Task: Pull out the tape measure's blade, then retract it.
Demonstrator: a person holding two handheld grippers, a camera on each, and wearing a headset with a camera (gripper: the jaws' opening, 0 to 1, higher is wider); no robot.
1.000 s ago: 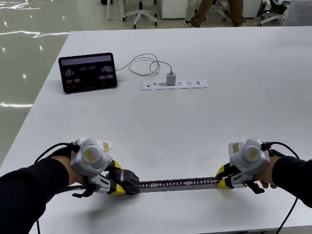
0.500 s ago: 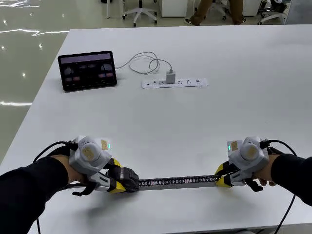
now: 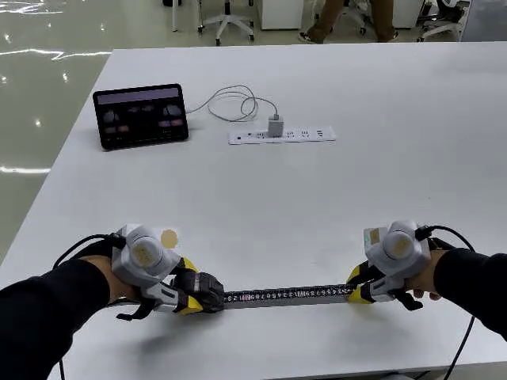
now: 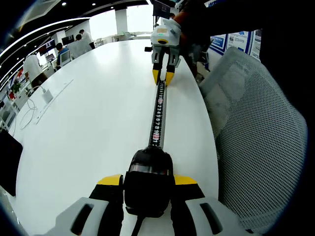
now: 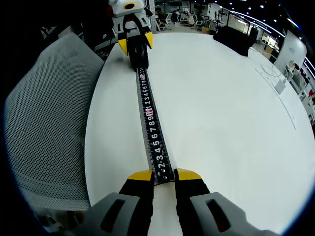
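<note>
Left hand-held gripper point(image 3: 194, 290) clamps case point(image 4: 148, 169), right point(image 5: 163, 175) clamps blade point(image 5: 147, 113)

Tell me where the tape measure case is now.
The case lies lower left in the head view, near the front edge of the table, clamped in the left hand-held gripper.

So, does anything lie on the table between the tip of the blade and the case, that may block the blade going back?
Nothing visible does. The blade runs straight over bare table from the right gripper to the case in the left gripper. The tablet and power strip lie far off.
</note>
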